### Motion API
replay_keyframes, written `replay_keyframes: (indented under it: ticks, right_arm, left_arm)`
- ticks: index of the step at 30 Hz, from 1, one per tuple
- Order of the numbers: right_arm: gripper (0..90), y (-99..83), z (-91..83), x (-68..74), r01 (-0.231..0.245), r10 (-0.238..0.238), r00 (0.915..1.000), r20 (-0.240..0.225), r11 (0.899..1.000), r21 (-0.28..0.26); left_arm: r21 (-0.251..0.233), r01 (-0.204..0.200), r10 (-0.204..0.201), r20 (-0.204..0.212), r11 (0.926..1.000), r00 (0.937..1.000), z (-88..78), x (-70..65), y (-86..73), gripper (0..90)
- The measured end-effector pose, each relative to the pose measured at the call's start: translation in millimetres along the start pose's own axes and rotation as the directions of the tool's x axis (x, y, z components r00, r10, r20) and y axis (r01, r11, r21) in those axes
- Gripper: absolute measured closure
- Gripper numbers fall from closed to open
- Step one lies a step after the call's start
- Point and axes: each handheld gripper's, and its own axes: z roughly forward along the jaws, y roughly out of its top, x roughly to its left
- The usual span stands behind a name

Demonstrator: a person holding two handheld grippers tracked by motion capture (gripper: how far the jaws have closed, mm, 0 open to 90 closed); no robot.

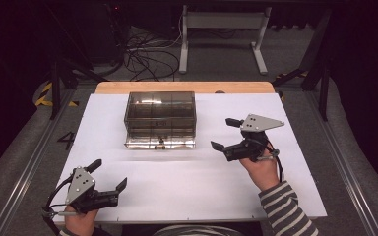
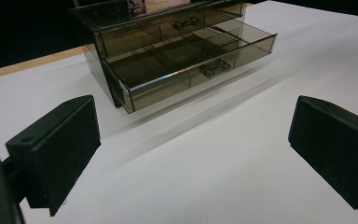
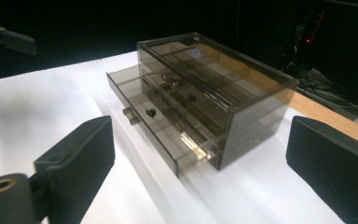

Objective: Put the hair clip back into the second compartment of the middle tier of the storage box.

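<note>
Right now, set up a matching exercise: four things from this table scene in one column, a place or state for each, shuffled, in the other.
1. smoky clear plastic drawer box
2. bottom drawer
3. left gripper
4. right gripper

A. pulled partly out
B. open, at the near left edge
C. open, right of the box
D. at the table's far middle

Pairs: 1-D, 2-A, 3-B, 4-C

A lab or recording studio: dark curtained surrounds, a tangle of cables on the grey floor, hazard tape, a white-topped table.
</note>
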Motion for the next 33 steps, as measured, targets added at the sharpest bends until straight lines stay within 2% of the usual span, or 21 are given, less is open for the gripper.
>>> replay_keyframes:
  ticks: [8,15,33]
  right_arm:
    - [6.3,-17.2,-19.7,-1.6,-0.004,0.004,0.9997,0.025,1.000,-0.001]
    - [5.3,-37.8,-35.5,-3.8,-0.028,0.028,0.9984,0.049,1.000,-0.002]
    - [2.9,-94.0,-57.2,-1.0,-0.068,0.066,0.9939,0.089,0.998,0.010]
  left_arm:
    - [-0.001,0.001,-0.001,0.000,1.0000,1.0000,0.0,0.1,0.1,2.8]
    - [0.000,0.000,0.000,-0.004,1.0000,1.0000,0.2,-0.1,0.2,2.8]
    - [-0.007,-0.011,0.011,-0.003,0.9999,0.9999,0.4,0.6,0.1,2.8]
